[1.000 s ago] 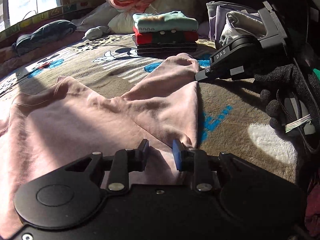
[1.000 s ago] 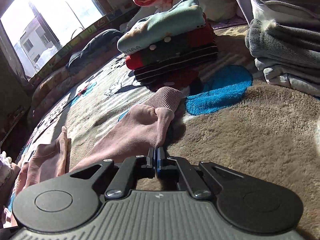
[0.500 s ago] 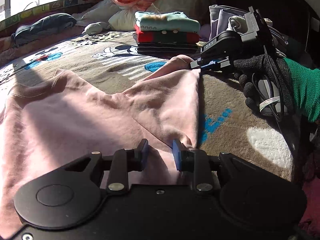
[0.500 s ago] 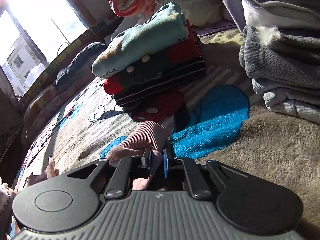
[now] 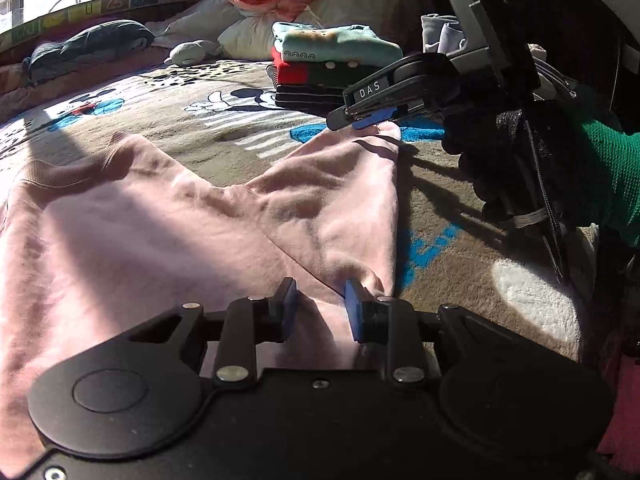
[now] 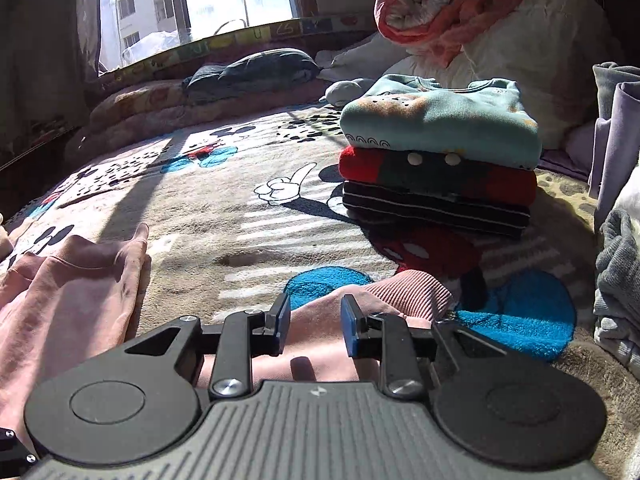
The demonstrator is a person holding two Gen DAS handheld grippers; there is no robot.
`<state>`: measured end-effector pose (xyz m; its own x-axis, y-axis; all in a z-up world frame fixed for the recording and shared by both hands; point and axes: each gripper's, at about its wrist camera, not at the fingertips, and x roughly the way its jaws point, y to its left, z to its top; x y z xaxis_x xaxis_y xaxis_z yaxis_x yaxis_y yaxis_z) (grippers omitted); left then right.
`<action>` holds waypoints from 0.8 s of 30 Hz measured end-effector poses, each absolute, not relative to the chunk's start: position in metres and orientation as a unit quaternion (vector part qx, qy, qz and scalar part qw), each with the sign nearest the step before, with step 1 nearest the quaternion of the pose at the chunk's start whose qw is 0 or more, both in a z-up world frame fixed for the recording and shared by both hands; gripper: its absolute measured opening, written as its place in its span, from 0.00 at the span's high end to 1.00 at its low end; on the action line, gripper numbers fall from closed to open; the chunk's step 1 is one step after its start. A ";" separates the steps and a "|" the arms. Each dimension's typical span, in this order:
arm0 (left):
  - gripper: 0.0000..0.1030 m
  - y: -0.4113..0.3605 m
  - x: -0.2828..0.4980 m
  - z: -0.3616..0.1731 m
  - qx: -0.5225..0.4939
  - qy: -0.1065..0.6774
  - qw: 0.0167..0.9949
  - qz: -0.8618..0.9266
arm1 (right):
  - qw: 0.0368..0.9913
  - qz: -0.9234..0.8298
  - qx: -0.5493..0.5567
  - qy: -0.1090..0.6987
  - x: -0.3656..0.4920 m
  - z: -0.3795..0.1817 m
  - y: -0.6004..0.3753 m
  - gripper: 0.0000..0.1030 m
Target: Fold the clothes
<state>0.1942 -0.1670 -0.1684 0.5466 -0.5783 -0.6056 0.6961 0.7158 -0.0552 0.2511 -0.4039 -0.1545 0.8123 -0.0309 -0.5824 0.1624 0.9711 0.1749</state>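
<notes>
**Pink sweatshirt spread on the cartoon blanket, both grippers released**

A brown cartoon-print blanket [image 5: 192, 120] covers the bed. On it the pink sweatshirt [image 5: 168, 240] lies spread flat at near left, one sleeve [image 5: 340, 184] stretched out toward the far right. Beyond the sleeve's end stands a stack of folded clothes [image 6: 438, 152]: teal on top, red and green below, dark stripes at the bottom.

The left hand-held gripper [image 5: 321, 304] hovers over the sweatshirt near the sleeve's base, its blue-padded fingers spread apart and holding nothing. The right hand-held gripper [image 6: 313, 322] sits over the sleeve end, its fingers likewise parted, with the ribbed cuff [image 6: 416, 292] lying just past them.

Only the left wrist view shows the right tool from outside: a white label reading "DAS" [image 5: 370, 91] on its side, and the dark-gloved hand [image 5: 504, 160] with a green sleeve gripping it. Only the right wrist view shows the window [image 6: 200, 4] at far left and the grey knitwear [image 6: 618, 264] at the right edge.
</notes>
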 end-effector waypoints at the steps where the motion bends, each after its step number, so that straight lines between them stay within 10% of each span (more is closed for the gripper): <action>1: 0.75 -0.167 0.195 -0.168 0.095 0.307 0.874 -0.365 | 0.941 -0.050 0.099 0.319 0.262 -0.160 -0.405 0.81; 24: 0.75 -0.162 0.197 -0.168 0.082 0.314 0.870 -0.371 | 0.950 -0.016 0.068 0.303 0.211 -0.127 -0.394 0.74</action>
